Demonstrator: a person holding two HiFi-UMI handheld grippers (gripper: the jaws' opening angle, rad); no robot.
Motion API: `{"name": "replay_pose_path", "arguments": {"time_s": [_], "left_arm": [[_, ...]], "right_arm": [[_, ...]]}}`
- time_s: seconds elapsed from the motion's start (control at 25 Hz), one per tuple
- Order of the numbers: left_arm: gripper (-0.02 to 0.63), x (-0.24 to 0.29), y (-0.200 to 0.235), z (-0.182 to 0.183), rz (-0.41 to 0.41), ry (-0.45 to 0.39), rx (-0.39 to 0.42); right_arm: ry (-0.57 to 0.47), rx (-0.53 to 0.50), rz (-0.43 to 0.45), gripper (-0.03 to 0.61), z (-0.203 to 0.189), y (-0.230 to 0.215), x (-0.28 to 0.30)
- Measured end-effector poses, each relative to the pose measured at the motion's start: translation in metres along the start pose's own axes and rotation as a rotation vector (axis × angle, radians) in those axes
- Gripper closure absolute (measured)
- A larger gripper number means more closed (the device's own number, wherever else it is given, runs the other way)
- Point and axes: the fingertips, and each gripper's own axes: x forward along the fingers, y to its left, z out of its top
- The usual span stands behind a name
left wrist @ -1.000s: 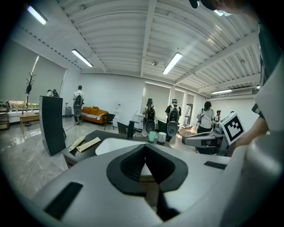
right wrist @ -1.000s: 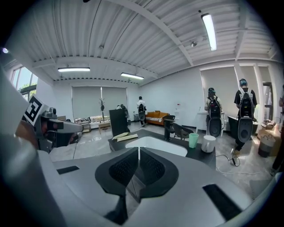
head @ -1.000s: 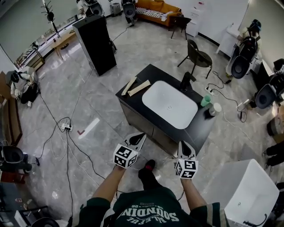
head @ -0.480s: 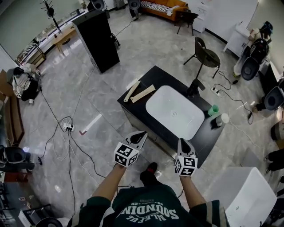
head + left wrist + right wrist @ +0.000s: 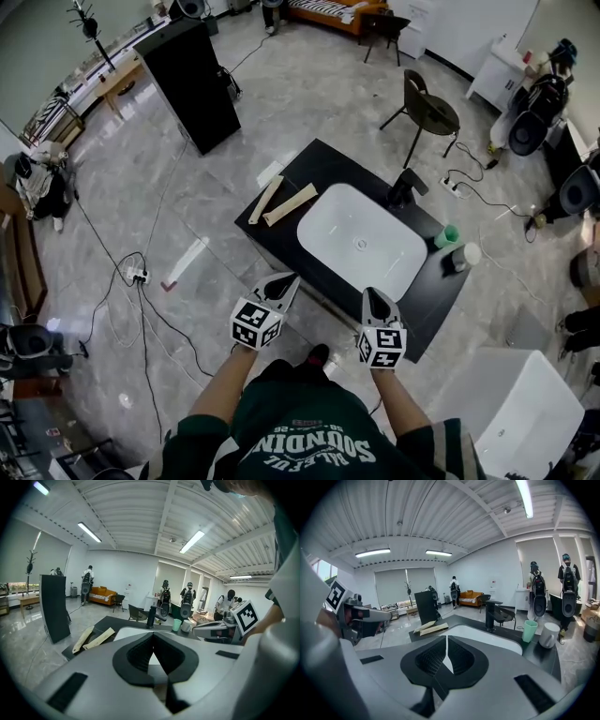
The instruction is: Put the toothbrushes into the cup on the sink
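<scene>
Both empty and clenched, the left hand-held gripper (image 5: 285, 280) and right hand-held gripper (image 5: 373, 296) could nudge the flat, pale paper-wrapped toothbrushes (image 5: 290, 203) off the black worktop (image 5: 323, 159) unless opened first.

The basin (image 5: 361, 242) sits in the counter (image 5: 314, 164). Behind the basin stands the faucet (image 5: 401, 190). Right of the basin, on the counter, a cup (image 5: 446, 236) stands just beside a second cup (image 5: 466, 254). Left of the basin, two toothbrush packs (image 5: 291, 204) lie side by side on the counter. Before the basin, at the counter's front edge, are the left gripper (image 5: 287, 279) and the right gripper (image 5: 372, 293). A chair (image 5: 431, 111) stands well behind the basin.
</scene>
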Motion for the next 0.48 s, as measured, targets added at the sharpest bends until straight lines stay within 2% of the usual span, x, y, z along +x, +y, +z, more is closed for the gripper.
{"name": "replay_pose_path", "arguments": {"time_s": [0.28, 0.48], "left_arm": [[0.603, 0.036, 0.015, 0.01, -0.054, 0.015, 0.011], [0.603, 0.069, 0.039, 0.022, -0.114, 0.013, 0.02]], "right_arm": [[-0.014, 0.024, 0.011, 0.535, 0.012, -0.006, 0.018], [-0.012, 0.114, 0.067, 0.535, 0.02, -0.002, 0.049]]}}
